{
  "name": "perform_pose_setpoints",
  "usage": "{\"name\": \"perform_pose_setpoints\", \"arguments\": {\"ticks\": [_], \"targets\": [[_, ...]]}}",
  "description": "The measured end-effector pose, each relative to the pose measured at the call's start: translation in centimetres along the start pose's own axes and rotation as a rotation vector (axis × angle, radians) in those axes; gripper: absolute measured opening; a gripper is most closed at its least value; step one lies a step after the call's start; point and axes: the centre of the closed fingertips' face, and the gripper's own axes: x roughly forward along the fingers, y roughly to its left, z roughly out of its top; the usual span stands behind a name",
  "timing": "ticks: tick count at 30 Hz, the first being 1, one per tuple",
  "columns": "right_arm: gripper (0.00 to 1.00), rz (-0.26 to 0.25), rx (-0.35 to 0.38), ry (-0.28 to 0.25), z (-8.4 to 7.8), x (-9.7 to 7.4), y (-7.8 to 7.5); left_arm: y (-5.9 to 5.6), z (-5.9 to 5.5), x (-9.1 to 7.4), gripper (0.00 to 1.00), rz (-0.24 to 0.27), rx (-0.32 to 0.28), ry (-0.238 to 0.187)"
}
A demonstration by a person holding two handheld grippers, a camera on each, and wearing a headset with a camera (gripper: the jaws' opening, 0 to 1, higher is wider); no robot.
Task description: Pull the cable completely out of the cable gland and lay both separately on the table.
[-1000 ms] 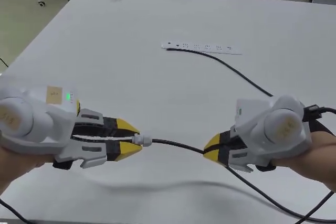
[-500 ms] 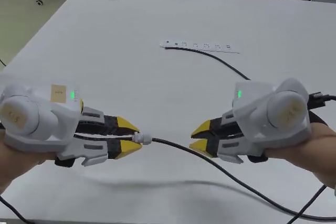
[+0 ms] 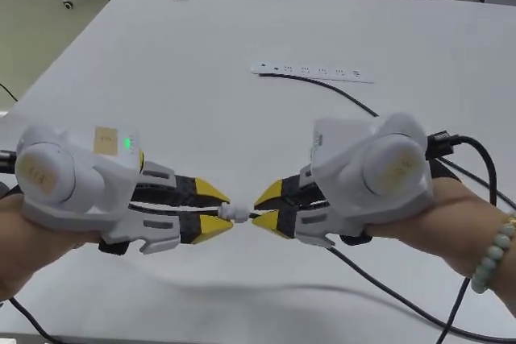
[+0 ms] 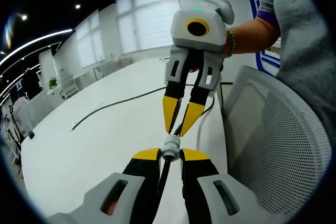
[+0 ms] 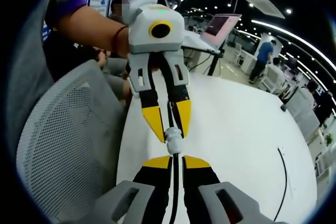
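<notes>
- The cable gland [image 3: 237,213] is a small, white, rounded plastic fitting with a ribbed collar. It is raised a little above the desk [image 3: 201,78], whose top is smooth, matte and pale grey.
- The cable [image 5: 175,192] is thin, black and smooth. It leaves the gland and trails off toward the person's right, across the desk.
- Both claws have white moulded shells, black fingers and wedge-shaped yellow tips.
- The left claw [image 3: 222,209] is clenched on the gland, which sits pinched between its two yellow tips.
- The right claw [image 3: 260,211] points straight at the left one, with its tips just beside the gland. Its jaws stand slightly parted and straddle the cable. In the right gripper view, pale desk shows on both sides of the cable, so it looks released rather than gripping.
- The yellow tips crowd the point where the cable enters the gland, so that joint is hard to make out.
- The cable's far end is cut off at the lower right edge of the head view.
- Farther back on the desk lies a long, flat white power strip [image 3: 314,72].
- A grey mesh chair back [image 4: 273,140] stands close beside the desk edge.
</notes>
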Motion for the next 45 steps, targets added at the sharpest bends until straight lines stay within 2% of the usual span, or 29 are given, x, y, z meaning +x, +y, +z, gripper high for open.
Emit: {"name": "perform_pose_setpoints", "arguments": {"ticks": [8, 13, 23, 32, 45], "targets": [[0.00, 0.022, -0.050, 0.028, -0.3, 0.2, 0.4, -0.4, 0.3, 0.1, 0.15, -0.015, 0.009, -0.003], [0.00, 0.021, -0.059, 0.018, -0.2, 0.0, 0.4, -0.3, 0.4, -0.1, 0.15, -0.010, 0.013, -0.008], [0.00, -0.007, -0.027, 0.066, -3.1, -1.6, -0.5, 0.5, -0.1, -1.2, 0.15, 0.018, 0.007, -0.008], [0.00, -0.023, 0.008, 0.106, -5.5, -2.3, -0.8, 1.0, -0.2, -1.6, 0.15, 0.033, 0.003, -0.015], [0.00, -0.030, 0.037, 0.134, -7.3, -2.6, -0.8, 0.8, -0.2, -1.8, 0.15, 0.036, -0.012, -0.024]]}}
